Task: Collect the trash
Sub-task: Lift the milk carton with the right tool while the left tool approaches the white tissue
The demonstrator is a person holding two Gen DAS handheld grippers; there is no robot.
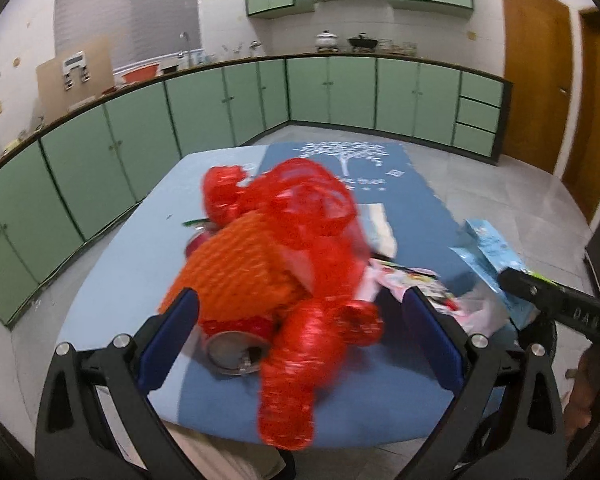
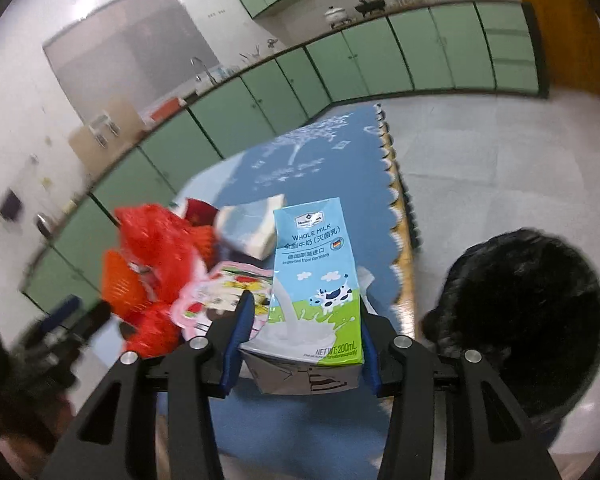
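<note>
Boxy printed milk carton [image 2: 316, 280] beside crinkly red mesh [image 1: 300, 240], perhaps netting.

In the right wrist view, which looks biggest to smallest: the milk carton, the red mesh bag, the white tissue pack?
1. Milk carton, though it sits nearest the camera, held in the right tool, which inflates it.
2. Red mesh bag.
3. White tissue pack, clearly smallest, partly hidden by the carton.

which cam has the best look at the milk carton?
Right wrist: the milk carton sits sharp and centred between the right gripper's pads, label readable. Left wrist shows only a blurred pale blue piece of it at the right edge.
</note>
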